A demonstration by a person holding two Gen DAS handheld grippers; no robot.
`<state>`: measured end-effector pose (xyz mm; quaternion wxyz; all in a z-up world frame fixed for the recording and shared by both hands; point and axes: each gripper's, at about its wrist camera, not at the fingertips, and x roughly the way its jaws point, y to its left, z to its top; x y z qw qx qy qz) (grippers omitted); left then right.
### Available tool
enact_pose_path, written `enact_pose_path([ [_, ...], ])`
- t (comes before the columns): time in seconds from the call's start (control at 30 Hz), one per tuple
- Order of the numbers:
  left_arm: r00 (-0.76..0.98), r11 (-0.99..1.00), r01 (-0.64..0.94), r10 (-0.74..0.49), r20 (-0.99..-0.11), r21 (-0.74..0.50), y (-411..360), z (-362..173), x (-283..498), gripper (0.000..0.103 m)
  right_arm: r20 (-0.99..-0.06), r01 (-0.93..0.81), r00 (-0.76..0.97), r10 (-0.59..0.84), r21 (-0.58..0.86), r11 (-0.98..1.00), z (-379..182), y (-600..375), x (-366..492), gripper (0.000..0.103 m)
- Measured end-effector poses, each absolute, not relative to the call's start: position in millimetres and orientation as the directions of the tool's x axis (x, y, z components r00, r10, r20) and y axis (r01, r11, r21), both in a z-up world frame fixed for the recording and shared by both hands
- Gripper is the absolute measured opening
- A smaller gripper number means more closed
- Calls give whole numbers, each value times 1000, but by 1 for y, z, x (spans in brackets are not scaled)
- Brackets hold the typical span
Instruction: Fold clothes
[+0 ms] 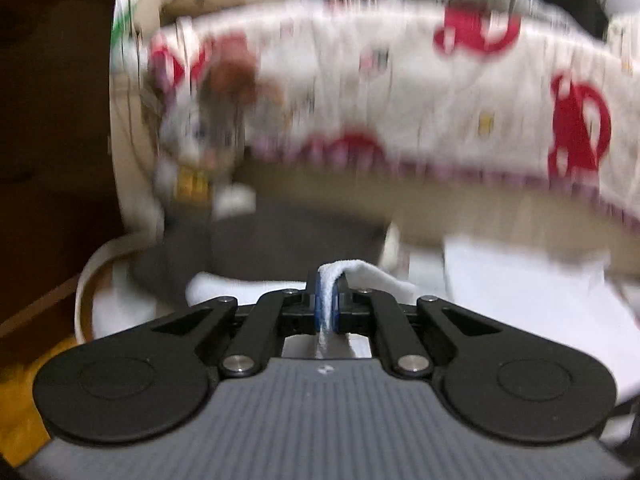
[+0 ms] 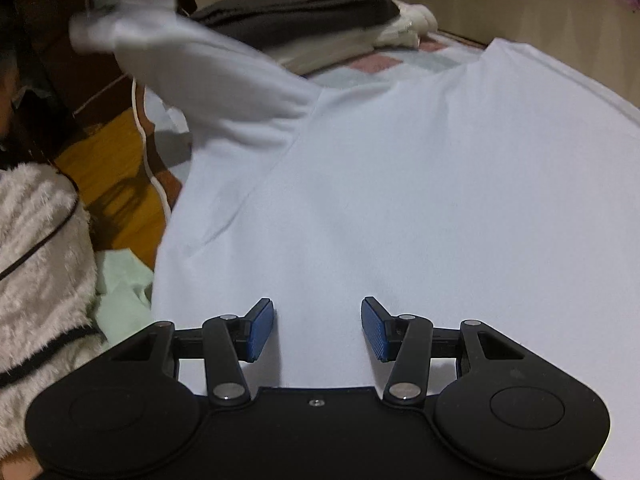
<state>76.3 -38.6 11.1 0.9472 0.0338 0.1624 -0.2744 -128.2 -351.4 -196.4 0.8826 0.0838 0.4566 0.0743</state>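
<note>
The left gripper (image 1: 328, 300) is clamped on a fold of the white shirt's (image 2: 420, 184) sleeve (image 2: 208, 80), which is lifted up and left of the right gripper (image 2: 318, 330). The right gripper hovers half-open, holding nothing, over the shirt spread just beyond it, with folded dark clothes (image 2: 296, 12) farther off.

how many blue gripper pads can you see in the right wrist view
2. One blue pad sits on the left finger and the other blue pad on the right finger, standing apart above the white shirt.
</note>
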Motion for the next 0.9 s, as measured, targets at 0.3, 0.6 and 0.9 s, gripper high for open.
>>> enact_pose_path([
  [0.3, 848, 929, 313, -367, -381, -199, -95, -21, 198, 4, -802, -92, 557, 217, 200, 975, -198, -348, -126, 55],
  [0.6, 937, 974, 73, -141, -319, -215, -82, -3, 228, 4, -811, -162, 522, 265, 211, 964, -199, -348, -119, 63],
  [0.9, 883, 842, 131, -340, -325, -524, -9, -44, 244, 54, -829, -294, 467, 308, 183, 938, -194, -326, -126, 64],
])
